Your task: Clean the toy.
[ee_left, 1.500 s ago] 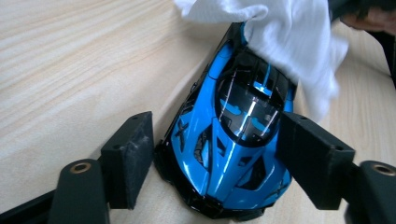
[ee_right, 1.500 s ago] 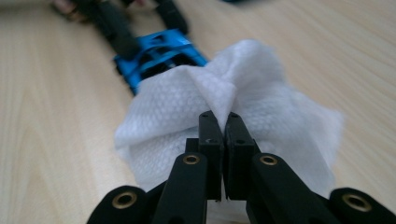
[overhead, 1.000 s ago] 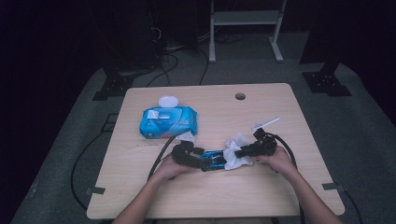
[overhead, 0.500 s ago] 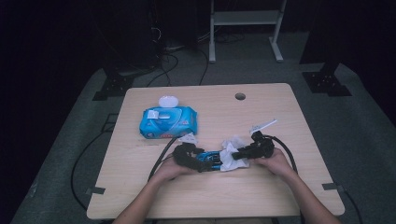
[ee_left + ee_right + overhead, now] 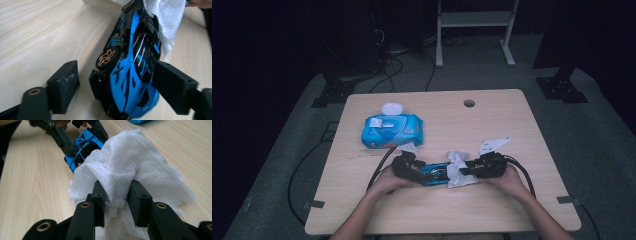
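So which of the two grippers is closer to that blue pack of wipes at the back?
Left. The left gripper sits just in front of the wipes pack, straddling the blue toy car. The right gripper, pinching a white wipe, is farther off to the right.

One toy car (image 5: 435, 173), blue and black, lies on the worktop (image 5: 512, 125); the left gripper view shows two of its bronze-spoked wheels (image 5: 108, 56). One crumpled white wipe (image 5: 456, 169) sits just right of the car. One blue pack of wipes (image 5: 392, 130) lies at the far left of the worktop, and one white round lid (image 5: 391, 108) sits just beyond it. Two tongs are here, the left tongs (image 5: 416, 169) and the right tongs (image 5: 466, 169), each with two black jaws and one trailing cable. Two hands hold them. The worktop has one round hole (image 5: 469, 103) near its far edge. One white metal stand (image 5: 474, 20) is on the floor beyond.
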